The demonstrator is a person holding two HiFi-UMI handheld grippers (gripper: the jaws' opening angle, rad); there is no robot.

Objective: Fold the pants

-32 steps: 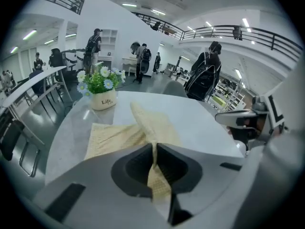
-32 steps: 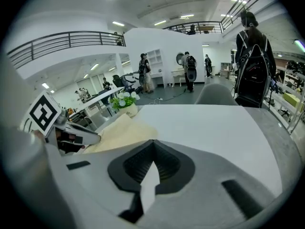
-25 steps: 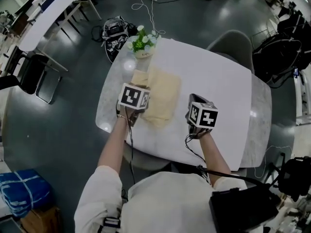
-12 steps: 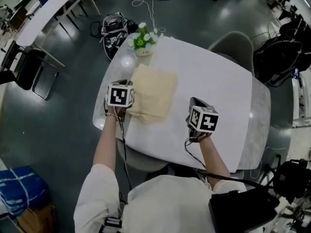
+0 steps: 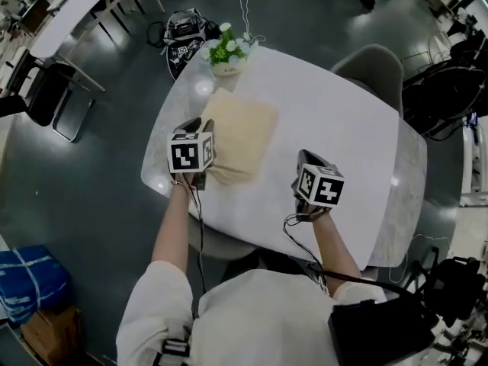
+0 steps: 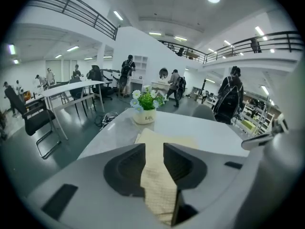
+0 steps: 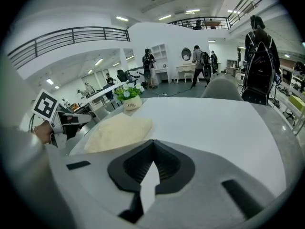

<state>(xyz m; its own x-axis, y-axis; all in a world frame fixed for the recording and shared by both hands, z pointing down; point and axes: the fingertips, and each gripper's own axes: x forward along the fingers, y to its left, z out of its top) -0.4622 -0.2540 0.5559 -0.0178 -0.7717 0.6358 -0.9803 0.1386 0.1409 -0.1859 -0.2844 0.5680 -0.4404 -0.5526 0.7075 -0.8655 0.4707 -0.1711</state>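
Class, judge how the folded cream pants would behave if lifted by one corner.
Probably floppy: the folded cream fabric pants lie flat with soft, rounded edges. Likely light: only thin layers. Pushed, they may bunch; the near corner looks rumpled.

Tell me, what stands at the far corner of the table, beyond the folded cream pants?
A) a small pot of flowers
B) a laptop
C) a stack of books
A: a white pot of flowers stands at the table's far corner, just past the pants.
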